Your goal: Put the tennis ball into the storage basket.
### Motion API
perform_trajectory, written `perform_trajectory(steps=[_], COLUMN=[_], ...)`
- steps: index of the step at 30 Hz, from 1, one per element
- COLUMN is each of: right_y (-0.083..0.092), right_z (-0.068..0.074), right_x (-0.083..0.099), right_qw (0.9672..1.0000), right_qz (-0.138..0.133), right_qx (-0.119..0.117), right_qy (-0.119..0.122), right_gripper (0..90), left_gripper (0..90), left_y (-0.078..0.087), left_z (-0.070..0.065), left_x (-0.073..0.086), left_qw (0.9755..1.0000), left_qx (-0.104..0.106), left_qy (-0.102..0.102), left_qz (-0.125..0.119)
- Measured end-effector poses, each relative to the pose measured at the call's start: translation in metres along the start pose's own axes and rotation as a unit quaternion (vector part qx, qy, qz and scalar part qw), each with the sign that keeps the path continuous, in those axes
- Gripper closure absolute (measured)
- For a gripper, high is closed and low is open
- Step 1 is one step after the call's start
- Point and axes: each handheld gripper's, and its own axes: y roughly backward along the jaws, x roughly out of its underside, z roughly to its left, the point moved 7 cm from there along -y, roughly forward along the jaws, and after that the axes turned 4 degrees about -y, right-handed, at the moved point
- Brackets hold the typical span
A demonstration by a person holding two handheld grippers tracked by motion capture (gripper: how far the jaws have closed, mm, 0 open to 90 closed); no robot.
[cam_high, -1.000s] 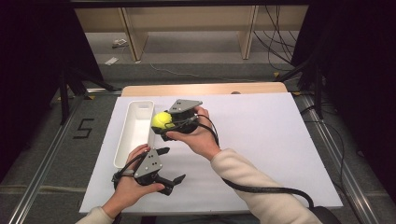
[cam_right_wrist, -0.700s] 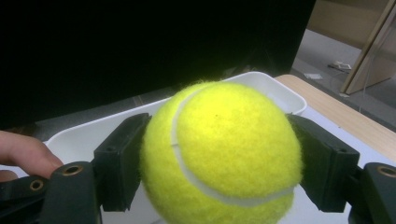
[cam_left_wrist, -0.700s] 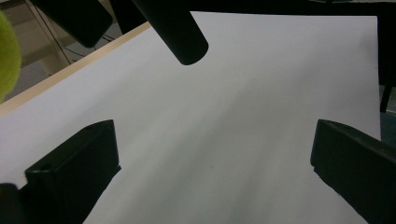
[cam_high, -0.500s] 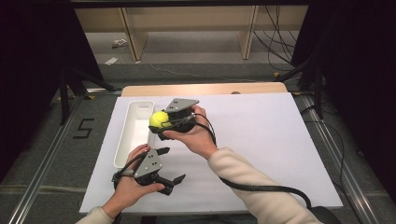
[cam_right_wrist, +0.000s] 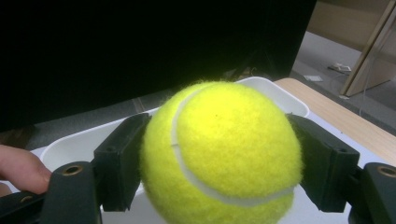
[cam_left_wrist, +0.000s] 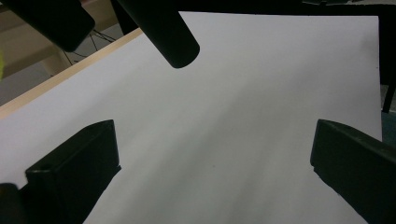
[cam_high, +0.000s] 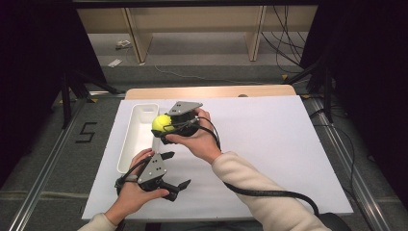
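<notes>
A yellow tennis ball [cam_high: 162, 123] [cam_right_wrist: 219, 149] is clamped between the jaws of my right gripper [cam_high: 163, 126] [cam_right_wrist: 219, 163], one black pad on each side of it. The ball hangs above the right rim of a long white tray [cam_high: 126, 144] [cam_right_wrist: 268, 88] on the white table sheet. My left gripper [cam_high: 176, 169] [cam_left_wrist: 215, 172] rests low near the front edge of the sheet, just below the tray, its jaws spread wide with bare white sheet between them.
The white sheet [cam_high: 269, 144] covers most of the table, with a strip of wood [cam_high: 211, 91] showing at the far edge. A cable [cam_high: 269, 192] trails from the right gripper along the sleeve. A fingertip [cam_right_wrist: 18, 168] of the other hand shows beside the right gripper's left jaw.
My right gripper has carried the ball a little to the left, toward the tray. The left gripper has stayed where it was.
</notes>
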Motion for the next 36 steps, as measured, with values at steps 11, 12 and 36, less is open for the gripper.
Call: perform_trajectory(steps=[11, 12, 36], right_y=[-0.0031, -0.0032, -0.0101], right_z=[-0.0001, 0.0000, 0.0012], right_x=[-0.0004, -0.0007, -0.0055], right_qw=[1.0000, 1.0000, 1.0000], right_qz=[0.000, 0.000, 0.004], right_qx=[0.001, 0.001, -0.001], right_qy=[-0.001, 0.000, 0.005], right_gripper=[26.2, 26.2, 26.2], left_gripper=[0.7, 0.7, 0.7], left_y=[-0.0001, -0.0001, -0.0004], left_z=[-0.0002, -0.0002, -0.0009], left_x=[0.0000, 0.0000, 0.0000], left_qw=[1.0000, 1.0000, 1.0000], left_qx=[0.000, 0.000, 0.001], left_qy=[0.000, 0.000, 0.000], left_qz=[0.000, 0.000, 0.000])
